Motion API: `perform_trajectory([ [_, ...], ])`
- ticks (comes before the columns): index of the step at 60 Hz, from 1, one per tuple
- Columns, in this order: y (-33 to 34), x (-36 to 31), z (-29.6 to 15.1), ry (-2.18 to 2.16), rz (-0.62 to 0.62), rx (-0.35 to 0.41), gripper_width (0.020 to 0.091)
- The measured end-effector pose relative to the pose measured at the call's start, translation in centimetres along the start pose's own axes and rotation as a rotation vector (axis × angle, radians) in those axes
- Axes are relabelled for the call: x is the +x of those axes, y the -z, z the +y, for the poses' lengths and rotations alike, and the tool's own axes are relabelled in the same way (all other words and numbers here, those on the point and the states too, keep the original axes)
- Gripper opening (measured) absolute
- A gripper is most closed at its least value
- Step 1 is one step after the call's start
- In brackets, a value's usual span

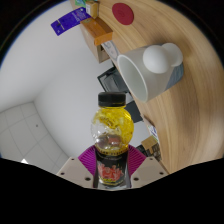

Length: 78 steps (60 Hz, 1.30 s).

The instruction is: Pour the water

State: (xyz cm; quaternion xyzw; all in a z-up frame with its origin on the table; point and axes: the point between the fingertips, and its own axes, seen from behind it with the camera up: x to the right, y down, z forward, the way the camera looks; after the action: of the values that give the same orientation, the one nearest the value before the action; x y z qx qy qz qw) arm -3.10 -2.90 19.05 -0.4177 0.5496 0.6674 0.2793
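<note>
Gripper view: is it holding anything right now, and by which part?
Yes. The gripper is shut on the bottle, both pink pads pressing its lower body near the base; the black cap end is free.

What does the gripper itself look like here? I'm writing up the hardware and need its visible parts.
Only the gripper shows: two fingers, each with a magenta pad on its inner face and pale grey to white outer parts. No cables, markings, hand or sleeve are visible.
</note>
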Motion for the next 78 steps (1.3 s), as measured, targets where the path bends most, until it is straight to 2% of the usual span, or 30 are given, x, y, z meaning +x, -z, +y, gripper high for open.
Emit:
perform_trajectory([
  [8, 0.1, 0.9, -1.5, -0.061, 0.017, -0.009, 0.0366],
  [16, 0.0, 0.5, -0.6, -0.013, 0.053, -0.060, 0.0366],
  [27, 0.1, -3.1, -0.2, 0.403, 0.113, -0.111, 0.0366],
  [33, 1.0, -7.9, -3.6, 0.773, 0.124, -0.074, 0.0366],
  [41, 2.5, -13.6, -8.5, 1.295, 0.184, 0.051, 0.0369],
  [49, 4.6, -14.8, -15.1, 1.687, 0.311, 0.162, 0.0368],
  [55, 5.3, -13.4, -20.5, 1.869, 0.436, 0.211, 0.0367],
  [61, 5.8, -11.0, -24.6, 1.974, 0.545, 0.205, 0.0368],
  [77, 7.6, -5.8, -30.4, 2.001, 0.658, 0.183, 0.0378],
  [78, 7.6, -6.1, -30.2, 2.003, 0.628, 0.201, 0.0376],
])
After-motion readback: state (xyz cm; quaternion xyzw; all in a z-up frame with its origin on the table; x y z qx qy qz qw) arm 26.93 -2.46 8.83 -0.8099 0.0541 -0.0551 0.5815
